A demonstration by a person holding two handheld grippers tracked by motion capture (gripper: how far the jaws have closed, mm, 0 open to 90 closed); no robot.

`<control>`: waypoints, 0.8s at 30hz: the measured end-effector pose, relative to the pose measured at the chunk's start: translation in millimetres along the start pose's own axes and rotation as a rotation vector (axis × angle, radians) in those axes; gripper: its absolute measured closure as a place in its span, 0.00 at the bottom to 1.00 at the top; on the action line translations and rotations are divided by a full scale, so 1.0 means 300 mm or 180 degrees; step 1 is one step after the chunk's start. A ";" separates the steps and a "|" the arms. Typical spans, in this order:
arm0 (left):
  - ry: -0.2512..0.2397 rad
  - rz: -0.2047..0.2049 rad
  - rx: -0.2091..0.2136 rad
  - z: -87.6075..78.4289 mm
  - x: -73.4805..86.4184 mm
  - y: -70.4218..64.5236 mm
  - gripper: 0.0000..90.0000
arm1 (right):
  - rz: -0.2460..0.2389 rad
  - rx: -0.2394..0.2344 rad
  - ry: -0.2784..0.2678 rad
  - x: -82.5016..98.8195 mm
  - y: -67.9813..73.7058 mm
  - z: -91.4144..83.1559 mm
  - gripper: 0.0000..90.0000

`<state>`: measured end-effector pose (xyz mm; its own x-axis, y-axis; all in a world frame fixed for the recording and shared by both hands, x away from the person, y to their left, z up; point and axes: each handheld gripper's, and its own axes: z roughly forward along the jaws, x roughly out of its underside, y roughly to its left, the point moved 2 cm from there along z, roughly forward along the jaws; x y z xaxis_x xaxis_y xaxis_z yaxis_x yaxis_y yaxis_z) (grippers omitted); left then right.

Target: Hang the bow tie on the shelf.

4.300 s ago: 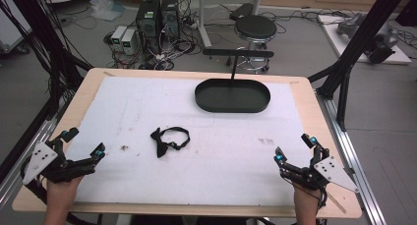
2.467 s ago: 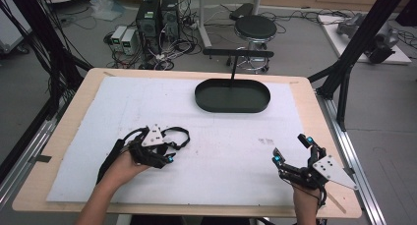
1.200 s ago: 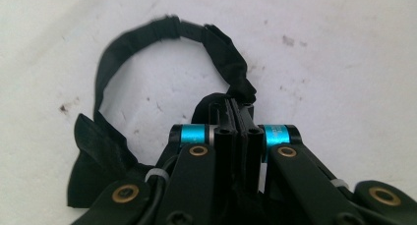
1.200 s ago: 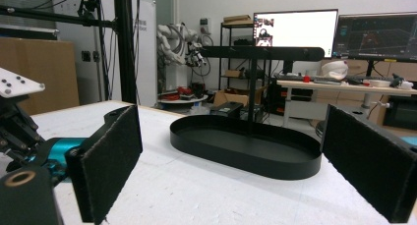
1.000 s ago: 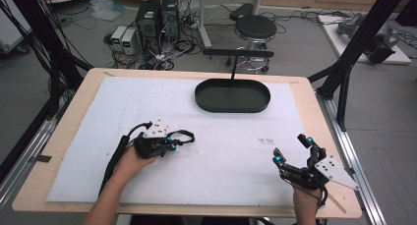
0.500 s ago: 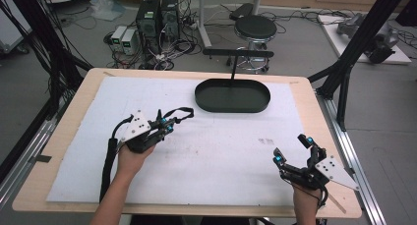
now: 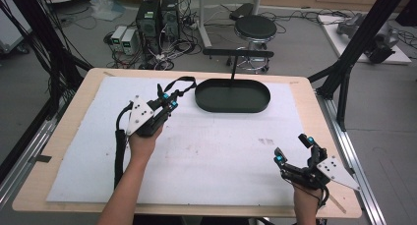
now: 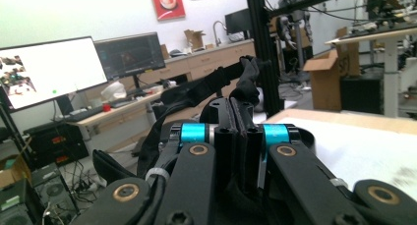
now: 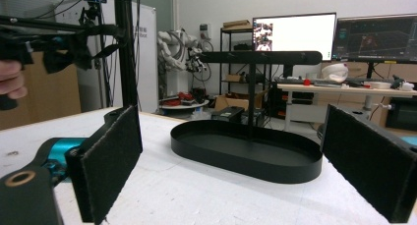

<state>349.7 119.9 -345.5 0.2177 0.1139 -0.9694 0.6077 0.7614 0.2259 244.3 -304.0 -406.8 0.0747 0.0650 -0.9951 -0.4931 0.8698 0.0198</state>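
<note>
Left gripper (image 7: 167, 101) pinched the black strappy fabric piece (image 7: 179, 83); right gripper (image 7: 294, 151) sat spread. Best carried high toward two o'clock, clearing the black oval metal tray's (image 7: 232, 105) rim.

Your left gripper (image 7: 164, 101) is at 10 o'clock on the mat (image 7: 206, 151), strap (image 7: 178, 83) between its jaws, just left of the tray (image 7: 232, 95) at 12. Rack post (image 7: 233, 68) stands in the tray. Your right gripper (image 7: 294, 154) is at 4 o'clock, well apart.

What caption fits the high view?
Left gripper lifts a black strap toward the black oval tray; right gripper rests open.
</note>
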 end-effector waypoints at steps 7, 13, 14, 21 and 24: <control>0.0006 0.0020 -0.0111 0.105 -0.006 0.043 0.98 | 0.0046 -0.0010 -0.0044 -0.002 -0.001 -0.003 0.09; 0.0048 0.0133 -0.0161 0.189 -0.032 0.080 0.98 | 0.0075 -0.0030 -0.0057 0.000 0.004 0.000 0.09; 0.0048 0.0133 -0.0161 0.189 -0.032 0.080 0.98 | 0.0075 -0.0030 -0.0057 0.000 0.004 0.000 0.09; 0.0113 0.0310 -0.0208 0.325 -0.066 0.097 0.98 | 0.0087 -0.0091 -0.0058 0.001 0.007 0.002 0.09; 0.0162 0.0343 -0.0210 0.358 -0.063 0.100 0.98 | 0.0077 -0.0090 -0.0072 0.001 0.006 0.003 0.09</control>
<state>445.7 72.1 -310.0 0.2389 0.2282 -0.9439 0.5309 0.7832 0.3237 244.2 -302.1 -407.0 0.0820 0.0972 -0.9919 -0.5194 0.8536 0.0407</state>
